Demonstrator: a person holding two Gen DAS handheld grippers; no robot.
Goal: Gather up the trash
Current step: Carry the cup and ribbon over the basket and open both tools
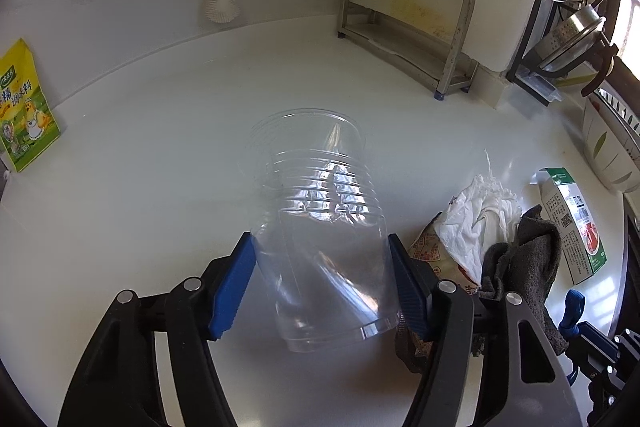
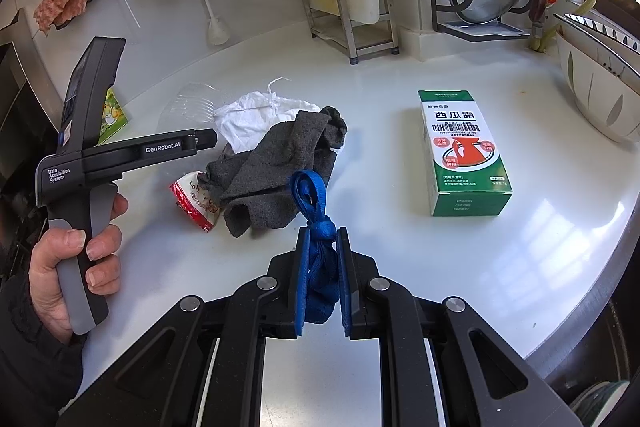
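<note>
The left gripper (image 1: pixel 322 281) pinches a clear ribbed plastic cup (image 1: pixel 320 223) lying on the white counter (image 1: pixel 140 167); thin walls could buckle and slip. The right gripper (image 2: pixel 320 277) clamps a blue knotted strap (image 2: pixel 316 227).

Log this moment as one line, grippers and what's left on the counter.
left gripper: around clear plastic cup | right gripper: shut on blue strap | on counter: tissue, grey cloth, green box

A clear ribbed cup (image 1: pixel 320 227), grey cloth (image 2: pixel 276 163), green-and-white box (image 2: pixel 466 155) and blue strap (image 2: pixel 316 227) lie on the white bench (image 2: pixel 440 247).
</note>
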